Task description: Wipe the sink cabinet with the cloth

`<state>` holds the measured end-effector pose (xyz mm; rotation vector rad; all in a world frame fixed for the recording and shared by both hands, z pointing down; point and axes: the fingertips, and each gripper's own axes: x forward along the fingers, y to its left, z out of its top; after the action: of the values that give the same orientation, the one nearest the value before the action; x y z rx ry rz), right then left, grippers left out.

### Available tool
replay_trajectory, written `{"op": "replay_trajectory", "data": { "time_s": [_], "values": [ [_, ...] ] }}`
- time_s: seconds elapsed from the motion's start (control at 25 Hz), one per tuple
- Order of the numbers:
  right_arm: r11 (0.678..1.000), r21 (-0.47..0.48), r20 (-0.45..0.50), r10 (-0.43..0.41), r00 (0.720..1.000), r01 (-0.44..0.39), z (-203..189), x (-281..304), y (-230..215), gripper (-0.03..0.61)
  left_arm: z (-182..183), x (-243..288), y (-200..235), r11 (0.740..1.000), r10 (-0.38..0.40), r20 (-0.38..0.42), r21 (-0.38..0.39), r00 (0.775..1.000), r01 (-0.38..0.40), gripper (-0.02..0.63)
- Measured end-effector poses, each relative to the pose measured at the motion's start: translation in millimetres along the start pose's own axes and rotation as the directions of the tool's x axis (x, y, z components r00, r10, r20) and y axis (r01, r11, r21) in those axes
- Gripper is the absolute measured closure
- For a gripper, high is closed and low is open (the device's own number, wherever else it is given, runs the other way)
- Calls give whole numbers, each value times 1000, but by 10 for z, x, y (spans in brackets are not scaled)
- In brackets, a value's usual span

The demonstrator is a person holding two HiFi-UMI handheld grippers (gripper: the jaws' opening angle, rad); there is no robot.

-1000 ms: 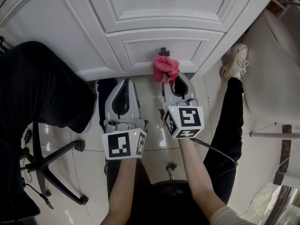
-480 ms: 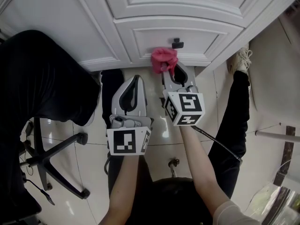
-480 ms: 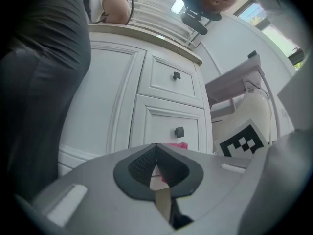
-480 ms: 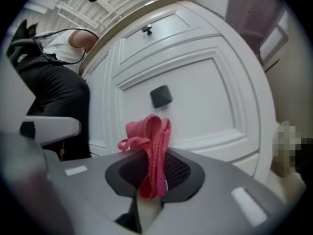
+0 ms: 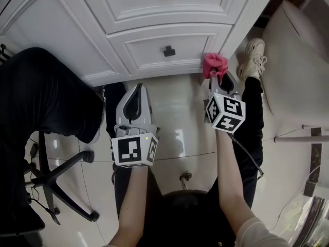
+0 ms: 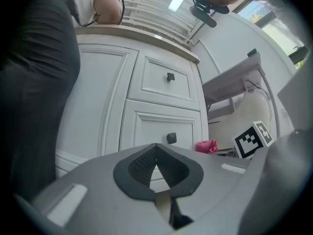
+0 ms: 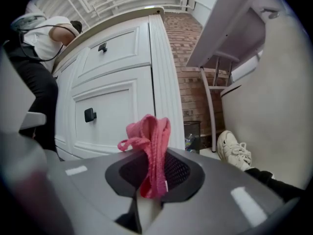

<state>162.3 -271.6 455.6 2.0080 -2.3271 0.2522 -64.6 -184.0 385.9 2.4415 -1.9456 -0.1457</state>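
We have swept the pink cloth [image 5: 214,64], clamped tight in our right gripper [image 5: 215,79], from under the drawer knob [image 5: 168,51] along the bottom edge of the sink cabinet [image 5: 154,14] to its right corner, likely ending that pass, while our left gripper [image 5: 135,86] hangs closed and empty.

The bunched pink cloth [image 5: 214,65] juts from the right gripper's [image 5: 218,79] clamped jaws, just ahead at the white sink cabinet's [image 5: 61,30] lower corner.
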Motion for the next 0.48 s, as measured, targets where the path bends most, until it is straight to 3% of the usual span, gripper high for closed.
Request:
{"op": "replay_trajectory", "data": {
  "time_s": [0.16,0.32,0.4,0.48],
  "values": [
    [994,107,-6,3,1000,-2,85,-537,197,512,256,-292,-146,999,18,9,-49,1000,-17,598],
    [975,187,69,110,992,-121,448,-1301,703,512,545,-699,-336,995,7,-3,-99,1000,-7,598],
    [972,143,95,171,981,-184,563,-1650,919,512,595,-871,-513,993,-28,-27,-118,999,25,598],
    [979,37,64,197,978,-200,541,-1896,1026,512,602,-1021,-671,994,-34,-26,-101,999,31,598]
  ]
}}
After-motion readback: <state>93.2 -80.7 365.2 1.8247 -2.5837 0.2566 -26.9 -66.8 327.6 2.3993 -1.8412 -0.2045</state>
